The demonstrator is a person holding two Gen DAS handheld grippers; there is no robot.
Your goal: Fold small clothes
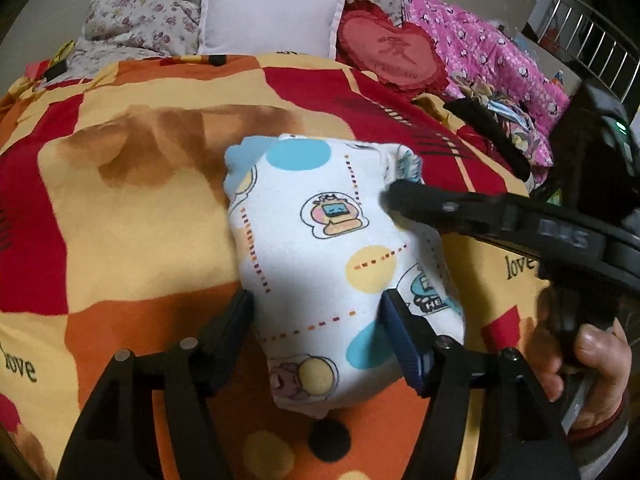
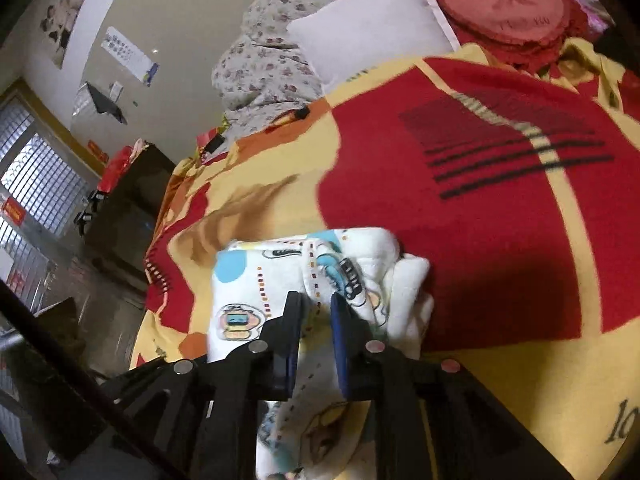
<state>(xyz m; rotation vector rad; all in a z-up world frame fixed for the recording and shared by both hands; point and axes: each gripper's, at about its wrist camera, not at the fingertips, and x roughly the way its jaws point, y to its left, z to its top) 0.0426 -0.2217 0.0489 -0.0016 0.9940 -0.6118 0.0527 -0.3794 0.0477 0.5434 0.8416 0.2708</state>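
A: Lying on the bed, what garment is it?

B: A small white fleece garment printed with cartoon figures and blue and yellow dots (image 1: 320, 248), folded into a thick bundle. It rests in the middle of a red, orange and yellow patterned blanket (image 1: 132, 240).

A: And the tools?

B: The left gripper (image 1: 316, 312) points down at the near end of the bundle. Its black fingers are spread, one on the left edge of the cloth and one on top of it nearer the right, with no squeeze on the fabric. The right gripper (image 2: 316, 320) comes in from the right; its fingers are drawn close with a fold of the cloth between them, though I cannot tell if the pads press it. A hand (image 1: 592, 364) grips its handle.

A: What lies beyond?

B: At the far end sit a white square pillow (image 1: 272, 16), a red heart-shaped cushion (image 1: 392, 54), a grey floral quilt (image 1: 136, 12) to the left, and a pink printed quilt (image 1: 492, 56) to the right.
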